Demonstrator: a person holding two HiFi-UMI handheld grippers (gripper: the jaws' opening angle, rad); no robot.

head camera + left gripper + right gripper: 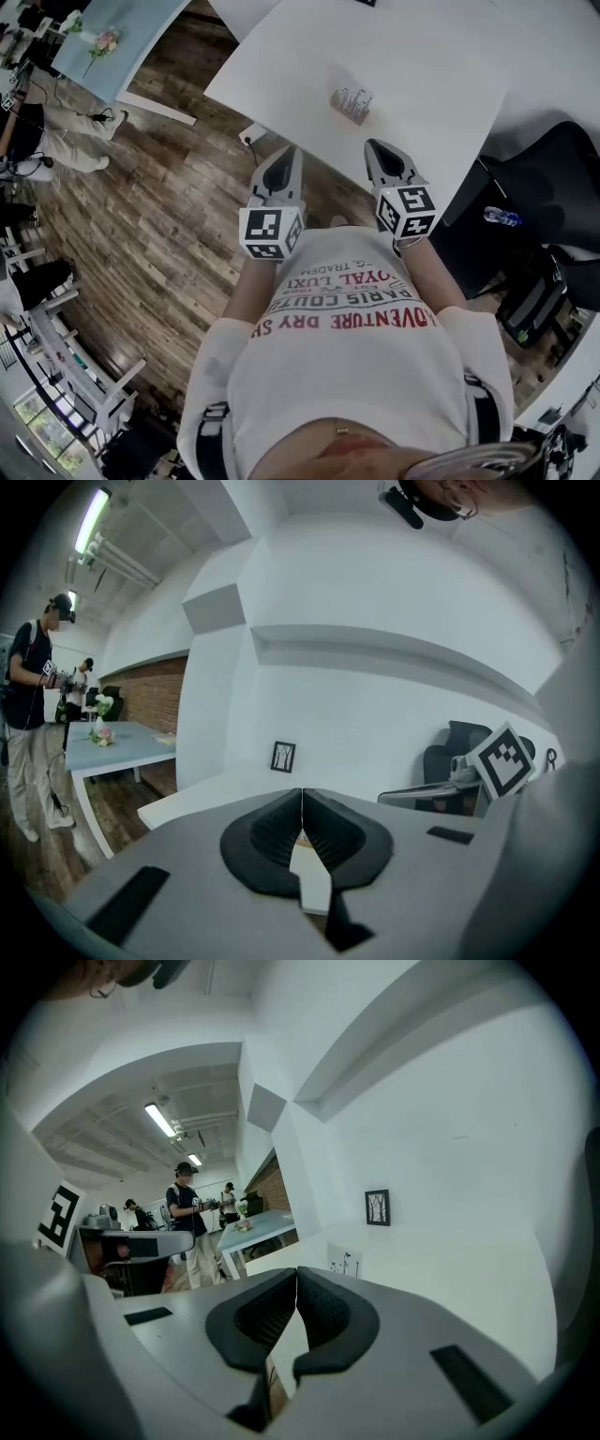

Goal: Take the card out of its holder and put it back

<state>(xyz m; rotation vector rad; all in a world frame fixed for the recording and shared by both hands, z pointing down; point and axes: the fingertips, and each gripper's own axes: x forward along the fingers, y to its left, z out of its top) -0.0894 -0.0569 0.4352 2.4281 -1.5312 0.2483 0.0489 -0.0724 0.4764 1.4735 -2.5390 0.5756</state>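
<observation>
The white worktop (pixel 441 75) looks slick and bare, so a one-sided pull could drag or tip the light holder (pixel 352 105). It stands mid-worktop with the card (pixel 345 1262) in it, well apart from you. Your left tool (pixel 285 152) and right tool (pixel 375 146) hover by the near edge, jaws pressed together, empty. Around you: plank floor (pixel 159 234), a pale blue table (pixel 131 47) far left, people (pixel 66 131) standing.
</observation>
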